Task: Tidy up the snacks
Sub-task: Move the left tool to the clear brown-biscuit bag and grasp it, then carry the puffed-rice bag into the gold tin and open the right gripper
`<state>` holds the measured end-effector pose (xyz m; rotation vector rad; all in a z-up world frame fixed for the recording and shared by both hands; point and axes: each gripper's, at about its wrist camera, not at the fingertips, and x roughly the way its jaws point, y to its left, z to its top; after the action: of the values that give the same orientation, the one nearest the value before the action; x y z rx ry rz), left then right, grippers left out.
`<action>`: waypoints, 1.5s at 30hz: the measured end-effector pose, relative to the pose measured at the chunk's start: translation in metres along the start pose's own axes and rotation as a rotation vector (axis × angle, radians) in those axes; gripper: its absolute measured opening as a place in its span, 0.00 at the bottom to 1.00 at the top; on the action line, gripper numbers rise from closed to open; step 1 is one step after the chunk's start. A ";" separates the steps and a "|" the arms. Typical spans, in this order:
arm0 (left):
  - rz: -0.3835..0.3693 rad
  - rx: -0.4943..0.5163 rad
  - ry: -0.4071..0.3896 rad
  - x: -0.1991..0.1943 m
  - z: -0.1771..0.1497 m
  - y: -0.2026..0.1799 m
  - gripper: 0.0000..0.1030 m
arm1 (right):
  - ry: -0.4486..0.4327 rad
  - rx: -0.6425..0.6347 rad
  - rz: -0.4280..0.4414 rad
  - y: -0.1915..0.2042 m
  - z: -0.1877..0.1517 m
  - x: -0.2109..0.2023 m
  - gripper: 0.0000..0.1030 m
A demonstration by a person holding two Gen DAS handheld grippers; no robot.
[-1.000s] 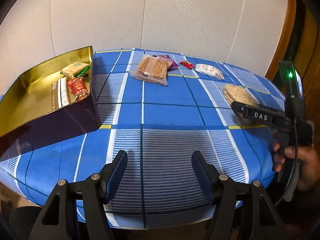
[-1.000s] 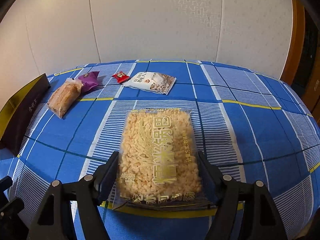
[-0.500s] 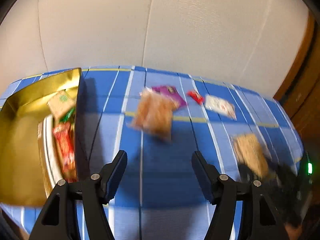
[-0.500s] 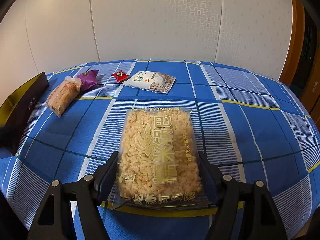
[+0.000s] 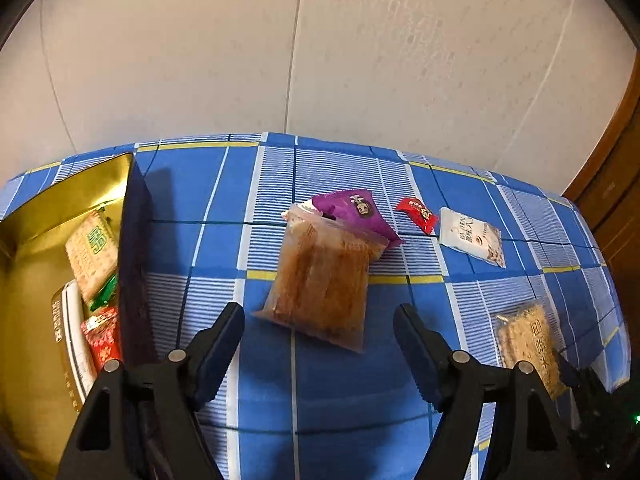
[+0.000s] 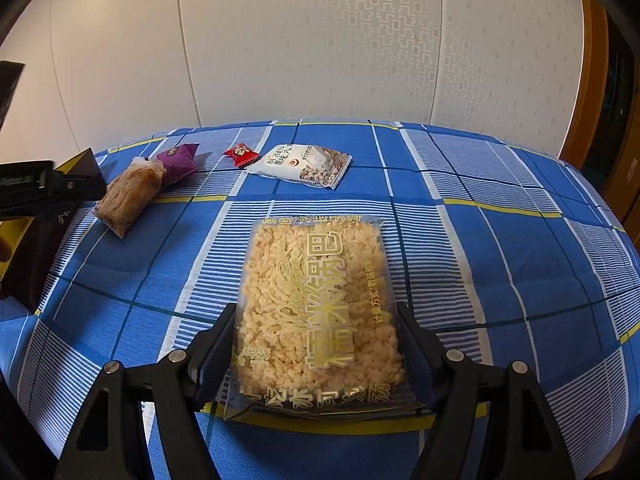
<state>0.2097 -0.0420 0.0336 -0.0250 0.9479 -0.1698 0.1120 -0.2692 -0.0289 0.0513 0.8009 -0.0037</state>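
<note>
A clear pack of puffed rice cracker point(image 6: 316, 300) lies on the blue checked tablecloth point(image 6: 500, 264), and my right gripper point(image 6: 316, 316) is shut on its near end, a finger pressed against each long side. My left gripper point(image 5: 318, 316) hovers just short of a brown biscuit bag point(image 5: 324, 276). Its jaws are opening with nothing between them. Behind that bag are a purple packet point(image 5: 356, 210), a red candy point(image 5: 418, 214) and a white nut packet point(image 5: 474, 236). A gold-lined box point(image 5: 80, 184) at the left holds a green-printed cracker pack point(image 5: 90, 252) and a red wrapper point(image 5: 102, 336).
The box's dark outer wall point(image 5: 134, 264) stands upright right beside my left finger. A pale wall closes off the table's far side, and a wooden door frame point(image 6: 588, 80) is on the right. The table's rounded edge falls away in front and to the right.
My left gripper has travelled forward over the table to the brown bag and the box, and its jaws stand wider. It now shows at the left edge of the right view. The right gripper has not moved.
</note>
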 end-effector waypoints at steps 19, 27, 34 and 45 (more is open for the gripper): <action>0.089 0.118 0.024 0.036 0.003 -0.011 0.83 | 0.000 0.007 -0.001 0.001 0.000 0.000 0.73; 0.090 0.123 0.024 0.042 -0.001 -0.011 0.74 | 0.000 0.009 -0.001 0.001 0.000 0.000 0.73; 0.096 0.118 0.002 0.033 -0.018 -0.016 0.58 | -0.005 0.015 0.001 -0.001 0.000 0.000 0.73; 0.040 0.104 -0.068 -0.021 -0.099 -0.025 0.58 | 0.003 -0.001 -0.012 0.002 0.000 0.000 0.72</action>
<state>0.1142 -0.0587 -0.0053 0.0833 0.8706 -0.1803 0.1125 -0.2675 -0.0289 0.0456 0.8040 -0.0145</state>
